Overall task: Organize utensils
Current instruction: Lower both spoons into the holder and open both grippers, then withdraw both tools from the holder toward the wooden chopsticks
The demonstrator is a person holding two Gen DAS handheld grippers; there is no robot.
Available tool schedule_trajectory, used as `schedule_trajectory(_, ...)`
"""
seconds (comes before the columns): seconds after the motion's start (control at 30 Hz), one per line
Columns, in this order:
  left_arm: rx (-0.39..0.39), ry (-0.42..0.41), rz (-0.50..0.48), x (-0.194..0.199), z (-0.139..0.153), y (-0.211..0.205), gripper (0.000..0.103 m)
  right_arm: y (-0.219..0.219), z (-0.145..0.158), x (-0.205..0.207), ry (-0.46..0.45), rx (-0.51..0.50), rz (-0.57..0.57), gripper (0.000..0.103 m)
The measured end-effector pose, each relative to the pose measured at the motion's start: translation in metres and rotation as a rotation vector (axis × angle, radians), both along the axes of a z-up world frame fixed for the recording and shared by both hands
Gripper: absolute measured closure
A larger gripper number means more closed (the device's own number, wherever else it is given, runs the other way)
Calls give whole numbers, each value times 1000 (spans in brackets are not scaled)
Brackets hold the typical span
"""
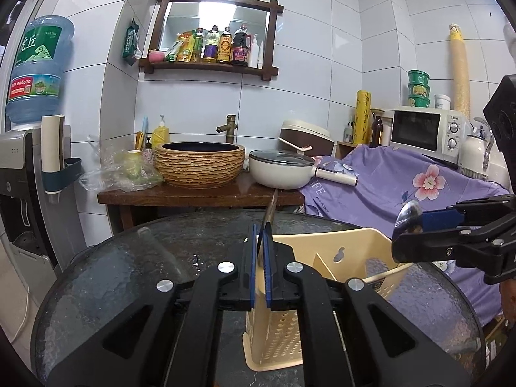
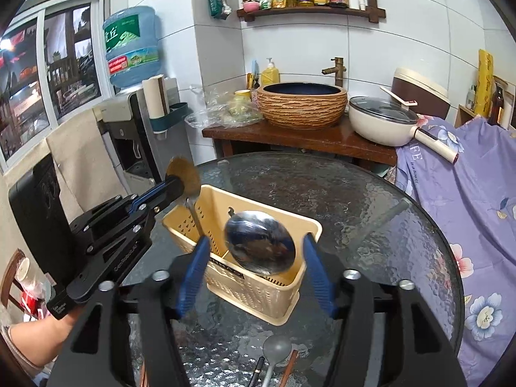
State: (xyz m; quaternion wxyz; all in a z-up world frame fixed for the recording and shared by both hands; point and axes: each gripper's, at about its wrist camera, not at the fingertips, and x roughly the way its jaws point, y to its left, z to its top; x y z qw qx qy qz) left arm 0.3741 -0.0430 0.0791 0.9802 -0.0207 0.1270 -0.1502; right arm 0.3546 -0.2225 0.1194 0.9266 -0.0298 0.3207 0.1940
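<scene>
On the left, the left gripper (image 1: 259, 237) has its fingers almost together, pinched on a golden spoon (image 2: 180, 174) just below its bowl. The spoon stands nearly upright, bowl up, and its handle reaches down into the left end of the cream basket (image 2: 258, 293). This looks like the dropping-in step: both spoons are over the basket and neither is clearly settled.

The basket sits near the middle of the round glass worktop (image 2: 371, 225). Its walls have holes and a divider splits the inside. I can't tell exactly which compartment each spoon is in.

To the right, the right gripper (image 2: 254, 241) has its fingers well apart. A steel spoon (image 2: 264, 251) sits between them, bowl up and blurred, touching neither pad. It seems to be slipping into the right part of the basket.

I'd say the left fingers next need to let go once the handle is in its slot, and both grippers then lift clear without knocking the light basket. At the near edge a grey spoon (image 2: 275, 350) and chopsticks (image 2: 290, 362) lie waiting on the worktop.
</scene>
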Motion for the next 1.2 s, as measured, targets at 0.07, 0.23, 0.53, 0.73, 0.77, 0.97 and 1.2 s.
schedule_trajectory(0.07,-8,-3,2,-2,0,1,58,0,0,0,-1,-4,-8,42)
schedule_trajectory(0.23,-51,-20,12,-11,3,9,47,-3,1,-2,-14,-4,-23,38)
schedule_trajectory(0.53,-97,87,30,-39,8,37,14,-14,7,-28,-102,-23,-72,23)
schedule_trajectory(0.73,-80,216,54,-63,-3,60,6,-28,6,-50,-162,-59,-147,19)
schedule_trajectory(0.77,-83,240,67,-68,-7,67,6,-30,5,-56,-167,-60,-153,19)
schedule_trajectory(0.97,-23,367,118,-84,-37,87,6,-36,-20,-84,-112,-95,-139,19)
schedule_trajectory(1.2,66,471,98,-97,-76,84,19,-31,-73,-92,43,-155,-117,43)
